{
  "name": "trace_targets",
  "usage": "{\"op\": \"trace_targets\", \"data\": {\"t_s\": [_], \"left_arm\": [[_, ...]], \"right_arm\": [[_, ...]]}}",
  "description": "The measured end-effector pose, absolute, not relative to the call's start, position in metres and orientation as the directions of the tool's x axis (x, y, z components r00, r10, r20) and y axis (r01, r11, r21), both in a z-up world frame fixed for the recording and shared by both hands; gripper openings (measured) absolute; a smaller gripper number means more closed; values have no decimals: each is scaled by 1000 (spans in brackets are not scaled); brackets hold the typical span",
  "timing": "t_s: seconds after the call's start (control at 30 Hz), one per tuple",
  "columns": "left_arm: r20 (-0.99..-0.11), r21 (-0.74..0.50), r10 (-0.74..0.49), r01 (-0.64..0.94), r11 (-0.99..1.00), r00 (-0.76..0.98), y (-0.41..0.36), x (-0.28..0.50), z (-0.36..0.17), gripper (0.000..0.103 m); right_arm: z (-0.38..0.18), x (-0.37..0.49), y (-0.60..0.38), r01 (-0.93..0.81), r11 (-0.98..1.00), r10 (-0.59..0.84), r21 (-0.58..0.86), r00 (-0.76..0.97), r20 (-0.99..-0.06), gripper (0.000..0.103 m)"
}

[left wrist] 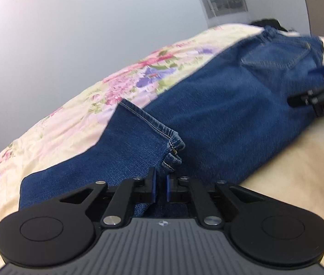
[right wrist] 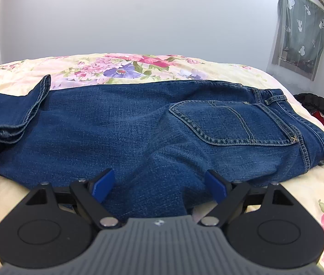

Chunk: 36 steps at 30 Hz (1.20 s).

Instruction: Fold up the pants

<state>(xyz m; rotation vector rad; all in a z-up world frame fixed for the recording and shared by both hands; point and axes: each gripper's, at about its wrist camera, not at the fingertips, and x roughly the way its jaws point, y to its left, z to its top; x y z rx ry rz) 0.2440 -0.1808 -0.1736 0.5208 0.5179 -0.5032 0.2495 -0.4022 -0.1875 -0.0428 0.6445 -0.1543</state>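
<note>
Blue jeans point(right wrist: 139, 123) are laid lengthwise across a floral bedspread point(right wrist: 125, 68), waistband and back pocket point(right wrist: 230, 123) toward the right in the right wrist view. The leg end is folded back over the legs at the left, with the hem point(right wrist: 40, 100) turned up and bunched.

Left gripper point(left wrist: 160, 184): jaws drawn narrow, blue pads nearly together, denim of the folded-back leg seen between them; the leg cuff point(left wrist: 173, 146) is bunched just ahead of the fingertips. A firm pinch cannot be confirmed, but fabric is pressed in the gap.

Right gripper point(right wrist: 158, 183): jaws spread wide, nothing held. Its 2 blue pads point(right wrist: 103, 184) are positioned on either side of a raised fold at the near edge of the jeans, around the seat/thigh area, denim lying between them.

The right gripper is also seen at the right edge of the left wrist view point(left wrist: 322, 91), over the jeans near the pocket.

A curtained window point(right wrist: 299, 34) is seen on the wall at the right.
</note>
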Motion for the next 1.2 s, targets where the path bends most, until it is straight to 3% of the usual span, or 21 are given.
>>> {"op": "trace_targets", "data": {"t_s": [0.33, 0.47, 0.7, 1.0, 1.1, 1.13, 1.2], "left_arm": [[-405, 36, -411, 463, 886, 817, -209, 267, -88, 5], [-315, -50, -482, 493, 869, 818, -274, 267, -64, 5], [-235, -235, -547, 499, 834, 803, -416, 276, -60, 5], [-380, -213, -645, 615, 759, 663, -542, 265, -120, 5], [-486, -204, -610, 597, 776, 626, -565, 269, -153, 7], [-528, -206, -602, 598, 775, 599, -570, 272, -164, 11], [-554, -206, -609, 616, 761, 567, -572, 269, -179, 38]], "right_arm": [[-156, 245, -448, 198, 973, -231, -118, 837, -496, 82], [-151, 241, -480, 222, 969, -247, -110, 836, -489, 82], [-148, 217, -550, 268, 960, -269, -74, 826, -495, 82], [-147, 167, -642, 384, 922, -357, -47, 796, -489, 82], [-151, 151, -666, 431, 902, -382, -19, 777, -500, 82], [-152, 146, -672, 440, 898, -387, -15, 773, -503, 82], [-154, 137, -678, 460, 888, -404, -18, 761, -508, 82]]}}
